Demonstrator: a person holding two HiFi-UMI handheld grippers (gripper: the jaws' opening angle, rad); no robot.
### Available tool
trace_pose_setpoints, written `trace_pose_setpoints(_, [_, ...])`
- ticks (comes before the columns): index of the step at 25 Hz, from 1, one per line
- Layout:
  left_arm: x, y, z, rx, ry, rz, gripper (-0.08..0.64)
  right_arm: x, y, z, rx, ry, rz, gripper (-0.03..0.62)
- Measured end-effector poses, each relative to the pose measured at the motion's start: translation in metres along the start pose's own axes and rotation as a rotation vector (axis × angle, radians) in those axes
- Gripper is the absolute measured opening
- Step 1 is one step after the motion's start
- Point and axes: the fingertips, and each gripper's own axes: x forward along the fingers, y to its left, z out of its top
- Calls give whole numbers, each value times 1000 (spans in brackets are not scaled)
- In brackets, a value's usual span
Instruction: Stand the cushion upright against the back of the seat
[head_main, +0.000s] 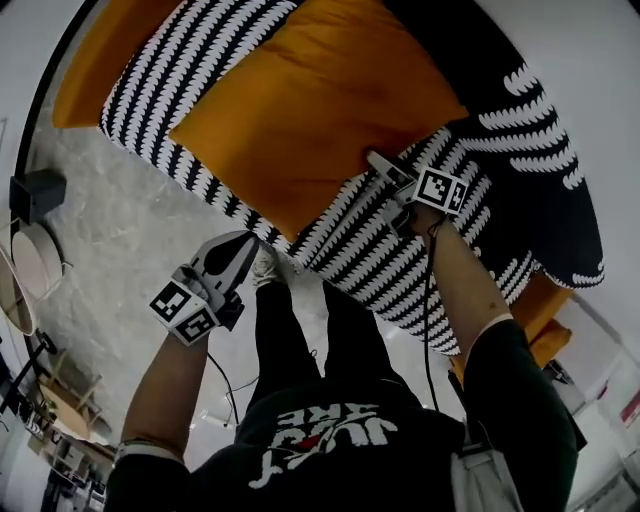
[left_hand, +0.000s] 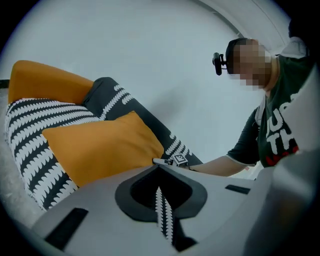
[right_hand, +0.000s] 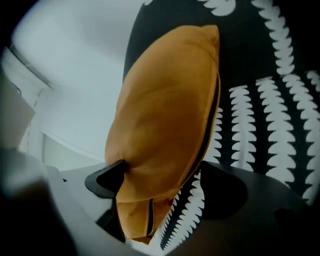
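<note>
An orange cushion (head_main: 310, 100) lies flat on the black-and-white patterned seat (head_main: 400, 250), in front of the dark seat back (head_main: 545, 150). My right gripper (head_main: 385, 170) is at the cushion's near corner. In the right gripper view the cushion (right_hand: 165, 115) sits between the wide jaws of the right gripper (right_hand: 160, 180); the left jaw touches it and the right jaw stands clear, so it is open. My left gripper (head_main: 245, 245) hangs over the floor, away from the seat, shut and empty. The left gripper view shows the left gripper (left_hand: 159, 169), the cushion (left_hand: 100, 145) and the right gripper (left_hand: 172, 161).
A second orange cushion (head_main: 100, 50) lies at the seat's far left end, and another (head_main: 545, 300) shows beyond its right edge. The grey speckled floor (head_main: 130, 230) holds a black box (head_main: 38, 190) and a round pale object (head_main: 30, 270). The person's legs (head_main: 300, 330) stand by the seat edge.
</note>
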Motion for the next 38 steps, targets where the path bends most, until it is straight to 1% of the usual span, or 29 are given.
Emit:
trace_pose_setpoints(3, [6, -36, 11, -50, -27, -31, 11, -25, 13, 19, 71, -13, 26, 460])
trace_pose_setpoints(6, [11, -52, 13, -64, -46, -29, 11, -23, 15, 28, 108, -35, 89, 460])
trace_pose_setpoints(8, [19, -55, 11, -56, -53, -32, 11, -20, 8, 35, 93, -46, 115, 460])
trace_pose_setpoints(11, [23, -43, 5, -67, -66, -26, 11, -7, -3, 34, 45, -55, 129, 456])
trace_pose_setpoints(12, [22, -36, 4, -72, -71, -21, 11, 0, -5, 32, 27, -58, 129, 428])
trace_pose_setpoints(15, [22, -21, 8, -69, -87, -8, 11, 14, 1, 35, -26, -73, 125, 241])
trace_pose_setpoints(17, [21, -24, 15, -66, -95, -4, 11, 10, 16, 42, -53, -84, 134, 155])
trace_pose_setpoints(19, [20, -34, 25, -65, -104, -4, 11, -3, 39, 50, -98, -90, 158, 113])
trace_pose_setpoints(21, [19, -42, 35, -63, -119, -7, 11, -15, 66, 57, -166, -88, 197, 92])
trace_pose_setpoints(23, [12, -43, 39, -55, -128, -1, 11, -18, 92, 52, -236, -71, 243, 77])
trace_pose_setpoints(26, [-2, -43, 40, -36, -136, 13, 11, -16, 123, 36, -334, -31, 297, 64])
trace_pose_setpoints(28, [-8, -49, 45, -26, -149, 20, 11, -21, 145, 34, -403, -8, 321, 58])
trace_pose_setpoints(34, [-27, -86, 65, 9, -184, 46, 11, -54, 204, 38, -579, 48, 376, 47])
trace_pose_setpoints(38, [-44, -105, 94, 43, -223, 71, 11, -68, 248, 48, -698, 100, 409, 43])
